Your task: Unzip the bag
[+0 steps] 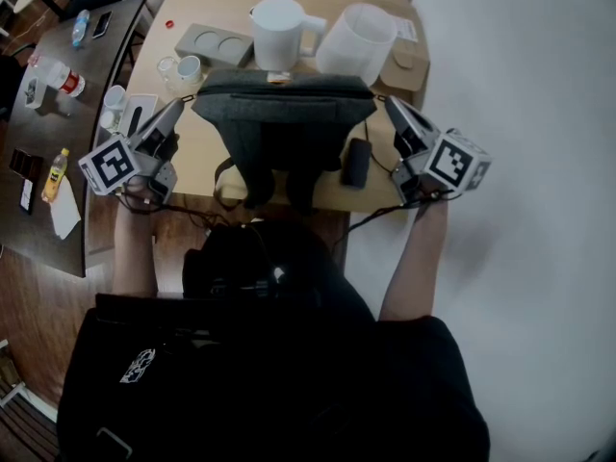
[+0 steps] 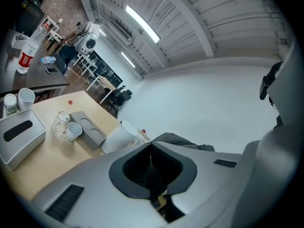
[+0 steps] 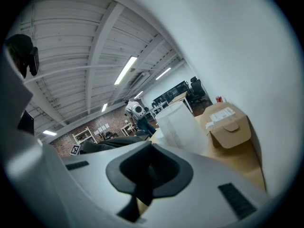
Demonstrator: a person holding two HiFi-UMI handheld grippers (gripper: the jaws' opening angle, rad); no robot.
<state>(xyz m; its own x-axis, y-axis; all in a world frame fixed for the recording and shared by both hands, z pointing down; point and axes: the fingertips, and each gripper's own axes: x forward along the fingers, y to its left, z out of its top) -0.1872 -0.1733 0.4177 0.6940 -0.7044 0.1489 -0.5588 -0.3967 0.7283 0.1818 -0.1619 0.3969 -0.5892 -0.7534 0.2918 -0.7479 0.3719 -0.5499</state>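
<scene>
Plainly we are at the start: the grey bag lies on the wooden table, just in front of a white jug, and it looks zipped shut. To do this well, we should pin one end of the bag with one gripper and draw the slider along the top edge with the other, pulling level so the cloth does not bunch. Our left gripper sits at the bag's left end and our right gripper at its right end. Both have their jaws closed together. Whether either pinches a pull tab we cannot tell.
</scene>
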